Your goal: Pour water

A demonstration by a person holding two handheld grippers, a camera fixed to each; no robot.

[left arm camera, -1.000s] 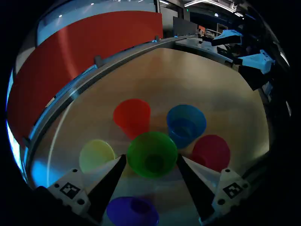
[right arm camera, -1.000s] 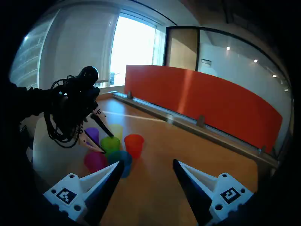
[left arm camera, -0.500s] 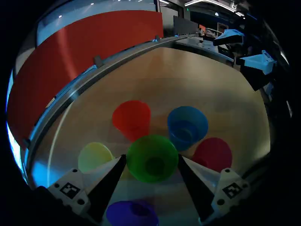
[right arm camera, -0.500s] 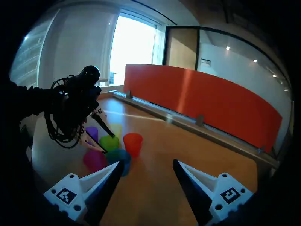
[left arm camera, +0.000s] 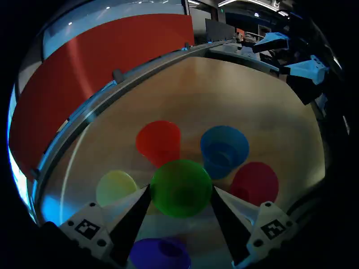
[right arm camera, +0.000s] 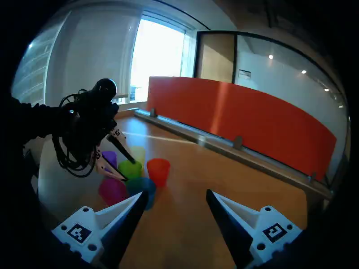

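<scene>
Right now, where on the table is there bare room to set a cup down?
Bare table lies past the red cup and blue cup up to the orange partition, and ahead of the right gripper. Crowded: everything around the green cup, flanked by the left gripper.

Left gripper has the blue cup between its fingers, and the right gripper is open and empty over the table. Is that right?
Not quite. The left gripper view shows the green cup between the left gripper's fingers; the blue cup stands beyond it. The right gripper is open and empty over the table, as you said.
</scene>
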